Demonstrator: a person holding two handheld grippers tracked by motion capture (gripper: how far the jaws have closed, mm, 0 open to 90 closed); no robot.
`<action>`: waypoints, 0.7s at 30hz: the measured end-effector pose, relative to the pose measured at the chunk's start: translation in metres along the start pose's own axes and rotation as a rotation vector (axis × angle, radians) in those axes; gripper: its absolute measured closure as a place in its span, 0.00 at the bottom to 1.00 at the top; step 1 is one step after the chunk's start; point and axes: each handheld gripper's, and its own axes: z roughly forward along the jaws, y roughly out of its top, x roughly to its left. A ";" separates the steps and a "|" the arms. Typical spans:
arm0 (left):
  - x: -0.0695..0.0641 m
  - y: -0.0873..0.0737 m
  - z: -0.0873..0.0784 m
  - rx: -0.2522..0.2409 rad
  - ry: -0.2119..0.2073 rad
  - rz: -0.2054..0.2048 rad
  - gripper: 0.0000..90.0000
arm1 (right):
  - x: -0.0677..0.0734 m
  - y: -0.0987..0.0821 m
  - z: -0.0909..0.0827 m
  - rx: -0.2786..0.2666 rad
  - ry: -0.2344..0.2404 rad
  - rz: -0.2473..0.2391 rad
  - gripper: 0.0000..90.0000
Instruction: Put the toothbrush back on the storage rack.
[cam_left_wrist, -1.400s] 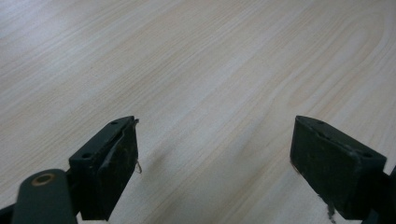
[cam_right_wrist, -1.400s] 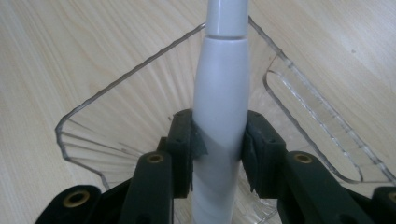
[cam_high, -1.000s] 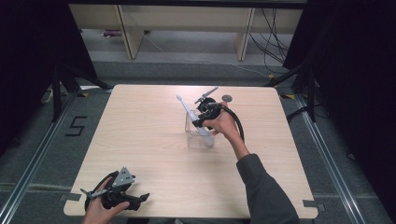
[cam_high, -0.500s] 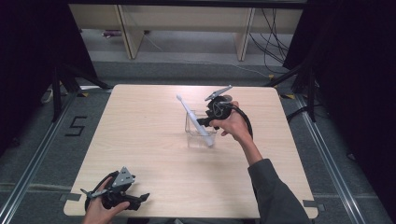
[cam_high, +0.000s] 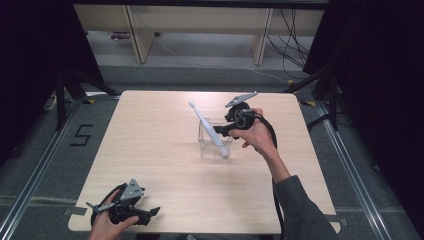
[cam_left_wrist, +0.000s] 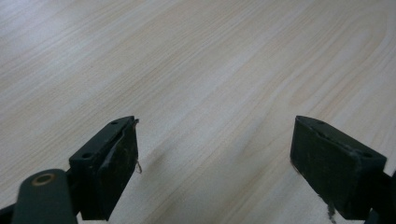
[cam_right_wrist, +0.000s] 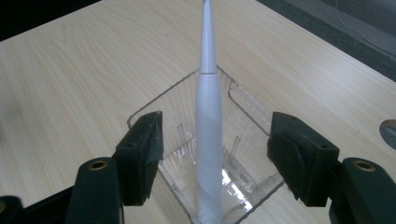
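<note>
A white electric toothbrush (cam_high: 209, 128) (cam_right_wrist: 208, 130) leans in a clear square container (cam_high: 206, 150) (cam_right_wrist: 243, 112) near the middle of the wooden table (cam_high: 165, 150), its head up and to the left. My right gripper (cam_high: 223, 131) (cam_right_wrist: 217, 137) hovers just right of the container. Its jaws have just been opening, and they stand apart on either side of the toothbrush's handle without touching it. By the table's front left corner, my left gripper (cam_high: 149, 216) (cam_left_wrist: 215, 154) rests in the person's hand, open over bare wood.
The tabletop (cam_left_wrist: 210, 70) has bare wood all around the container. A round cable hole (cam_right_wrist: 390, 130) sits near the far edge. Beyond the table are pale shelf legs (cam_high: 135, 35) and dark floor with rails on both sides.
The right gripper drew back to the right and a little up from the toothbrush, its jaws spreading. The toothbrush stays leaning in the container. The left gripper has not moved.
</note>
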 end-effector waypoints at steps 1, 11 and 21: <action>0.000 0.000 0.000 0.002 0.001 0.000 0.17 | 0.000 -0.001 -0.001 -0.007 -0.001 0.000 0.40; 0.000 0.000 0.000 0.001 0.001 -0.001 0.16 | -0.004 -0.011 -0.014 -0.047 -0.014 0.010 0.40; 0.000 0.000 -0.001 0.003 0.001 0.006 0.17 | -0.006 -0.022 -0.023 -0.062 -0.018 0.017 0.40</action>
